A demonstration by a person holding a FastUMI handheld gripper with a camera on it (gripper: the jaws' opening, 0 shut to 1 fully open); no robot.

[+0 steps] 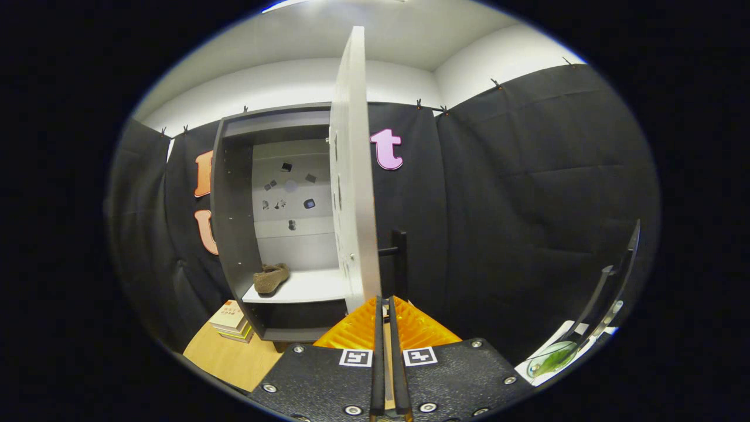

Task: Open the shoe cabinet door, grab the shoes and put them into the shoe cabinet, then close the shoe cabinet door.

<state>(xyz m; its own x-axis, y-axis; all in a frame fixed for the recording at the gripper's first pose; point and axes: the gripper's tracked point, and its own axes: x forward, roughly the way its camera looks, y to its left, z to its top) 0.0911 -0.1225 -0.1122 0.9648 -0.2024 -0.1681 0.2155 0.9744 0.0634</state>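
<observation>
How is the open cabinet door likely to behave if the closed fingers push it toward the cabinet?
The door is a thin, flat, rigid-looking panel, so it should probably swing as one piece without flexing. The gripper, fingers together at the door's lower edge, would likely turn it easily. The shoe sits well inside, likely clear of it.

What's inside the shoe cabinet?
One brown shoe lies on the white shelf inside the shoe cabinet. The open door, edge-on just ahead of the shut gripper, covers the cabinet's right part, so anything there is hidden.
</observation>
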